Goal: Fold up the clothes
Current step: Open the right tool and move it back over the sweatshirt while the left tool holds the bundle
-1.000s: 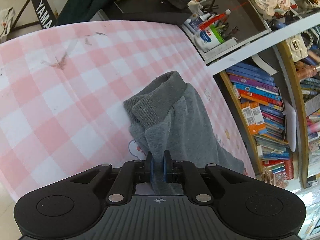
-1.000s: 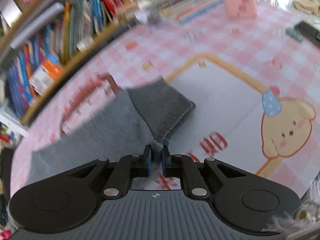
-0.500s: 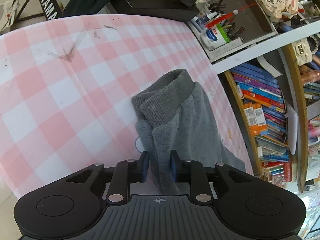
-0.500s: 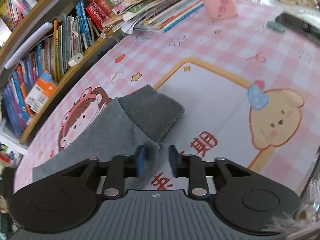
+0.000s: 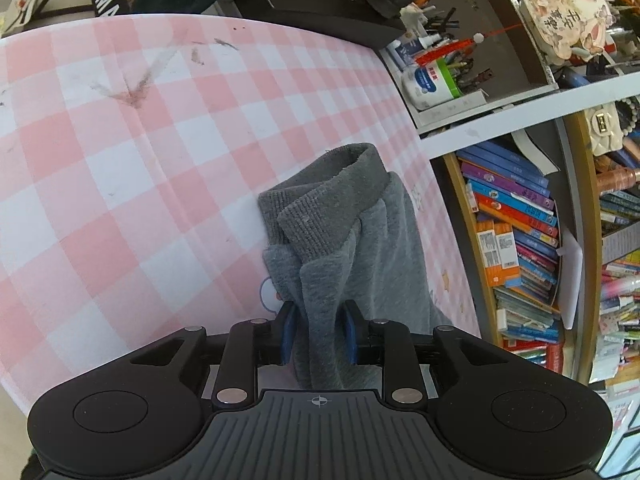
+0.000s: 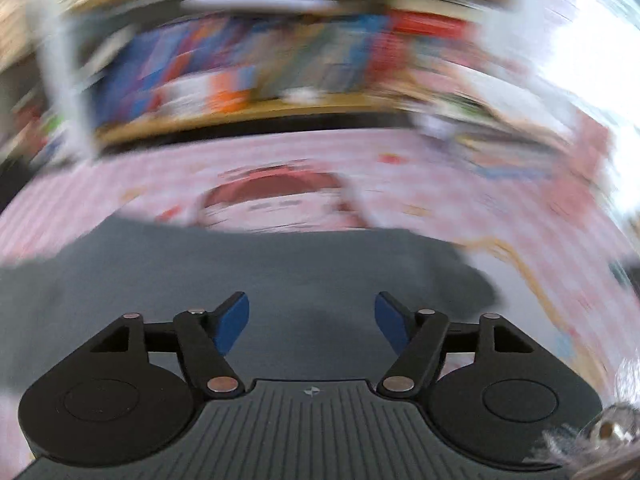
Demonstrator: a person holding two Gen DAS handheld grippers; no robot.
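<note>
A grey knit garment with a ribbed cuff lies folded on the pink checked tablecloth. My left gripper is open, its blue pads standing either side of a raised fold of the grey cloth without pinching it. In the blurred right wrist view the same garment lies flat below my right gripper, which is wide open and empty above it.
A bookshelf full of books runs along the table's right side. A tray of pens and bottles and a black case sit past the table's far edge. The right wrist view is heavily motion-blurred; a shelf of books stands behind the table.
Both grippers went from shut on the grey cloth to open, letting it go. The right gripper has swung quickly and now looks across the garment toward the bookshelf.
</note>
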